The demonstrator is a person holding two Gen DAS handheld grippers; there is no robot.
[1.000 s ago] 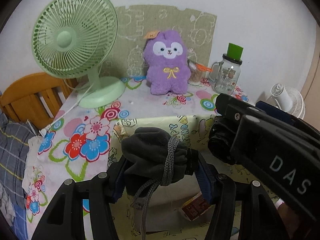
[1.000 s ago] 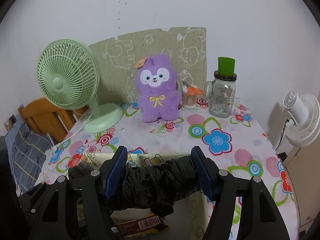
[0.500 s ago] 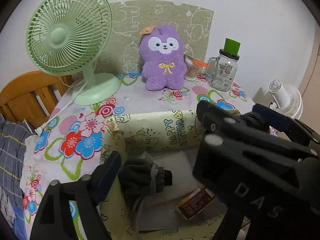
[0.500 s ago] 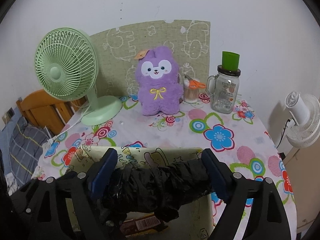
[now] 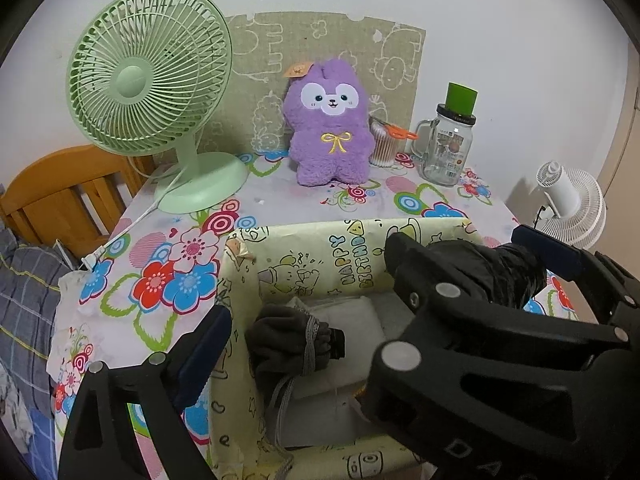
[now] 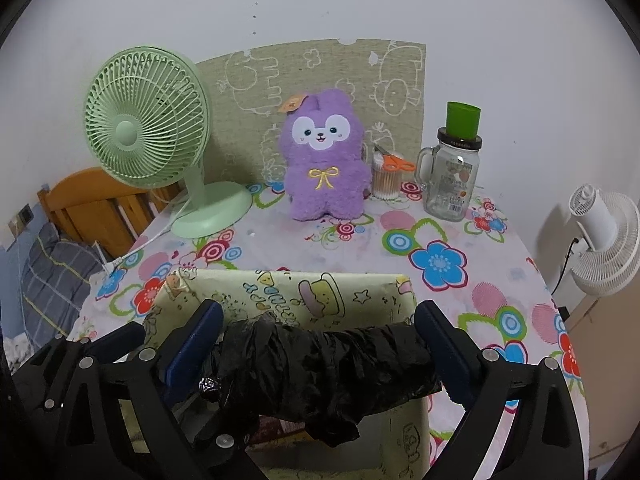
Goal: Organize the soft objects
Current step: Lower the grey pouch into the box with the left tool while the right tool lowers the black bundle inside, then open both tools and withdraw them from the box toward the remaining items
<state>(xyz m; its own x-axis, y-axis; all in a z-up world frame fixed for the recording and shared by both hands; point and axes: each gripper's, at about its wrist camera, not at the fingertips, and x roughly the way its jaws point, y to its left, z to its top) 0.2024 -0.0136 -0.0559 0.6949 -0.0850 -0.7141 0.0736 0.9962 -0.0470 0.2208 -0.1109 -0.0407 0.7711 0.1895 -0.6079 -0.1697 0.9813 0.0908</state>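
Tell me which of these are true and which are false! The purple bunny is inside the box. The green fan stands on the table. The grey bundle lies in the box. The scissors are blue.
1. The purple bunny is inside the box. False: it stands on the flowery table, behind the box.
2. The green fan stands on the table. True.
3. The grey bundle lies in the box. True: it rests inside, and the left gripper is opening with nothing pressed between its pads.
4. The scissors are blue. False: their handles are orange, and they lie on top of a cup of sticks.
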